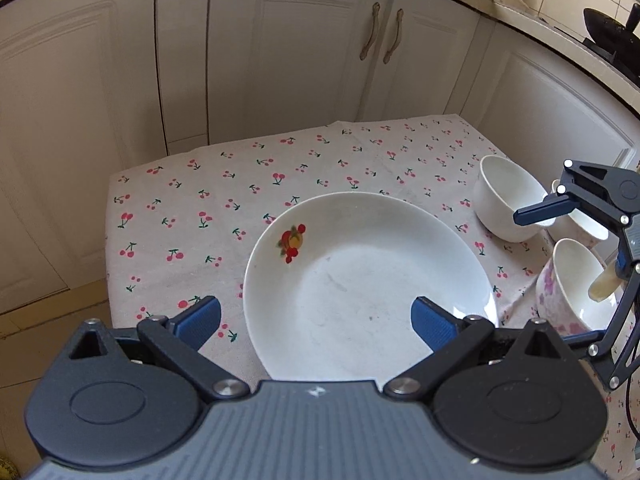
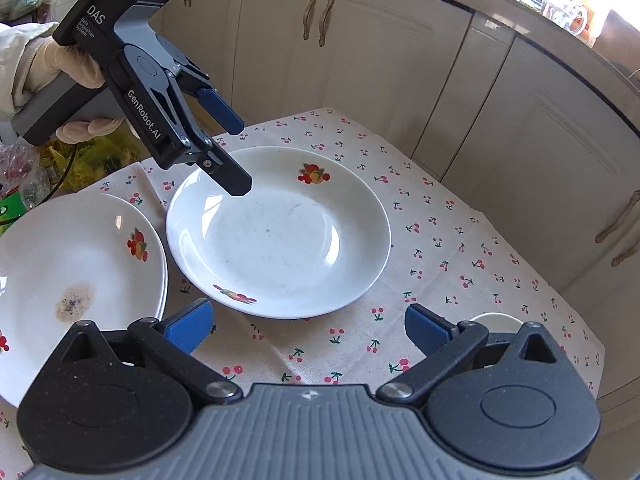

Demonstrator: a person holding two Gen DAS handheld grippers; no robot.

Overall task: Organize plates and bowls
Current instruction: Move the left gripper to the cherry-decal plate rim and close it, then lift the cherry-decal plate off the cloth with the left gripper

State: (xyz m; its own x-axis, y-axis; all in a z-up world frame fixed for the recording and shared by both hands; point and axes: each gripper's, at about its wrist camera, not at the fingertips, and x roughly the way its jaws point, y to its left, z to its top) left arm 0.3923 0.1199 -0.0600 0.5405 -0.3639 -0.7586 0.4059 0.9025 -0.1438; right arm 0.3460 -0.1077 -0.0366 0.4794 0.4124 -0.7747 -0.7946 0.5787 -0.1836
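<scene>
Nearest, the right gripper (image 2: pixel 306 326) hangs with jaws spread and empty over the tabletop's (image 2: pixel 460 240) front edge, likely waiting its turn. Beyond it the lone plate (image 2: pixel 280 236) lies mid-tabletop beside the plate stack (image 2: pixel 72 264) where it probably belongs, bowls (image 1: pixel 508 200) at the right edge. Farther, a gloved hand (image 2: pixel 76 68) tilts the left gripper (image 2: pixel 236 156) down over that plate's rim, jaws spread, apparently ready to pinch it.

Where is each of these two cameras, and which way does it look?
Left wrist: sits on the left gripper, looking down at the single plate and three bowls; its own open fingers and the right gripper show.
Right wrist: sits on the right gripper, facing that plate and the plate stack; the gloved hand shows.
Shared: the plate, cherry tablecloth.
</scene>
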